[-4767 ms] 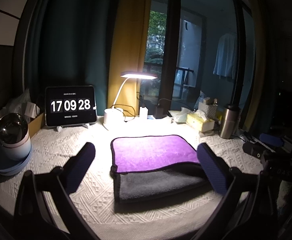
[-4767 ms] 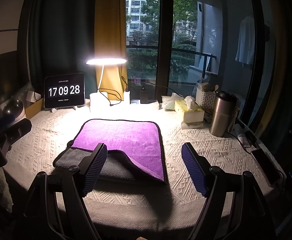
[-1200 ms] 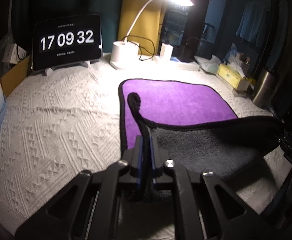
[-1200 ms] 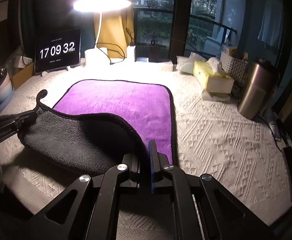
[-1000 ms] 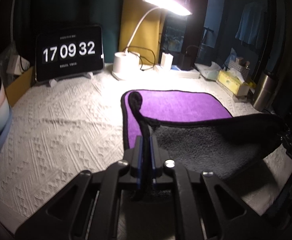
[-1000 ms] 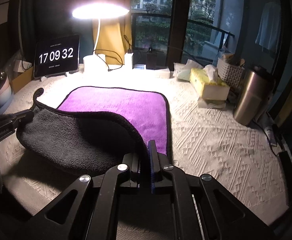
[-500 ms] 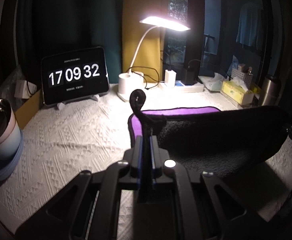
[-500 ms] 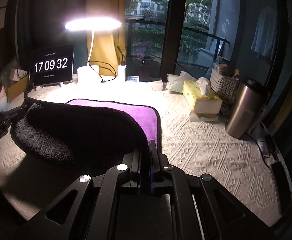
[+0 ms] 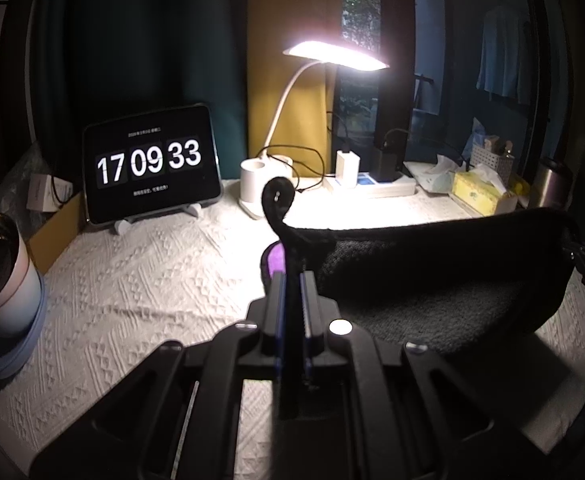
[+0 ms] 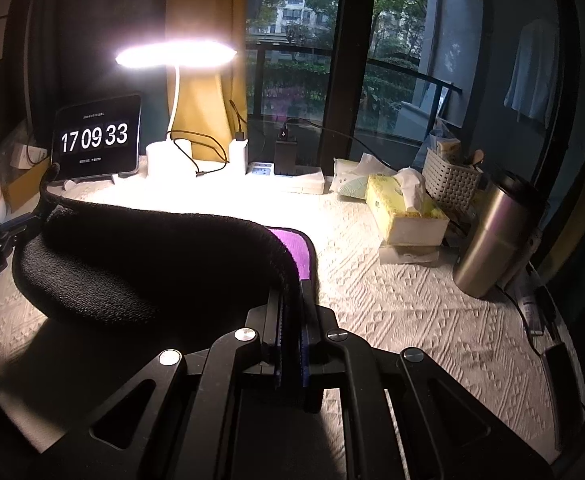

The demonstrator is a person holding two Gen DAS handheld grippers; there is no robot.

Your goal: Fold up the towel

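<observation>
towel (image 9: 432,276) edge lifted off tablecloth (image 9: 132,280), l gripper (image 9: 291,292) & r gripper (image 10: 291,308) both clamped on corners.

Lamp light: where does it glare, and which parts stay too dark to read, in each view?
Left wrist view: the lamp head blows out white; the lifted towel is backlit, nearly black. Right wrist view: the same glare washes out the table beneath the lamp; the towel's gray side loses texture, and straight window frames bend.

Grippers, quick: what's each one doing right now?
Left gripper: shut on the towel, near-left corner.
Right gripper: shut on the towel, near-right corner.
</observation>
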